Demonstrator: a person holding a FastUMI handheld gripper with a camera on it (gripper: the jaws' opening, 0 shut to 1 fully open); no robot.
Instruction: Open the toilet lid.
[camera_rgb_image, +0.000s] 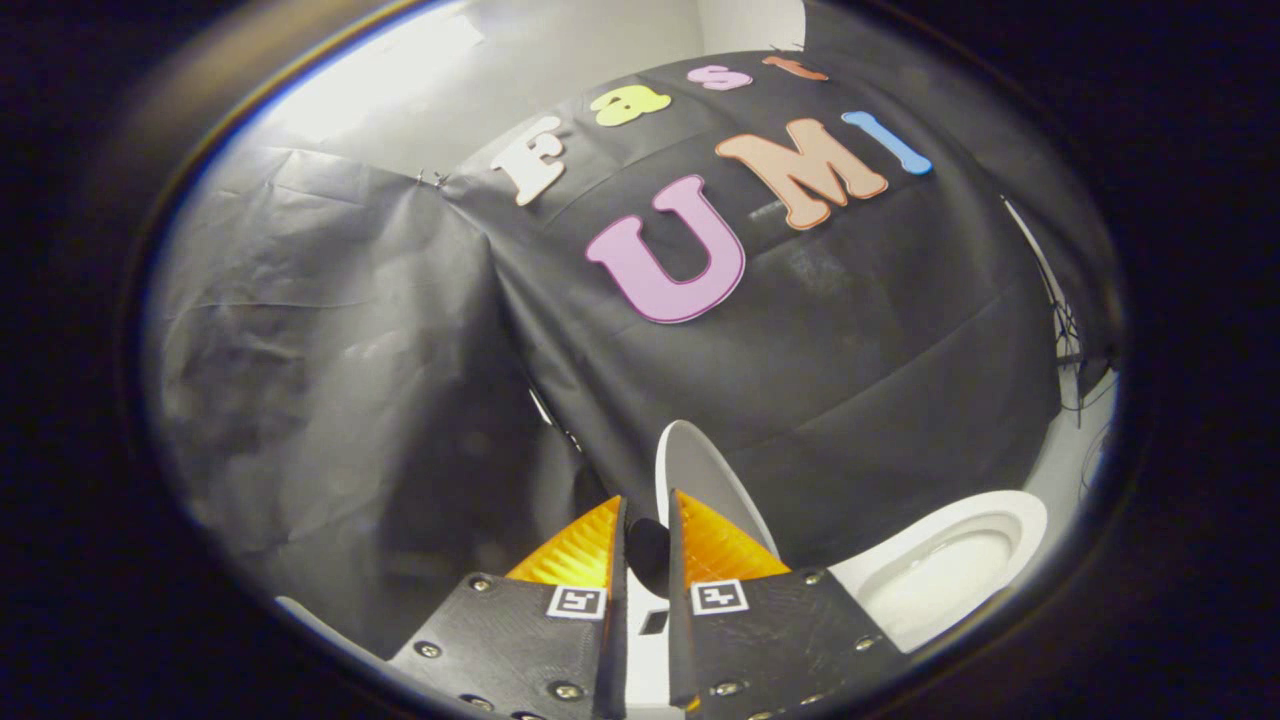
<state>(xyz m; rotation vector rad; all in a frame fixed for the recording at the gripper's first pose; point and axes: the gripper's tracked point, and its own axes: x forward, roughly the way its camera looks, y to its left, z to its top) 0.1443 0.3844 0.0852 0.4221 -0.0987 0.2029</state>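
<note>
The white toilet lid (700, 470) stands raised, nearly upright and seen almost edge-on, rising just beyond the fingertips. My gripper (649, 505) is shut on the lid's rim, and a strip of white shows in the narrow gap between the two fingers. To the right of the fingers and lower down, the toilet's white seat and open bowl (950, 570) lie uncovered. The view is tilted, so the toilet leans away to the right.
Black cloth walls (350, 400) hang close behind and to the left of the toilet. A pale floor strip with thin cables (1075, 400) runs beyond the bowl on the right. A bright ceiling shows above the cloth.
</note>
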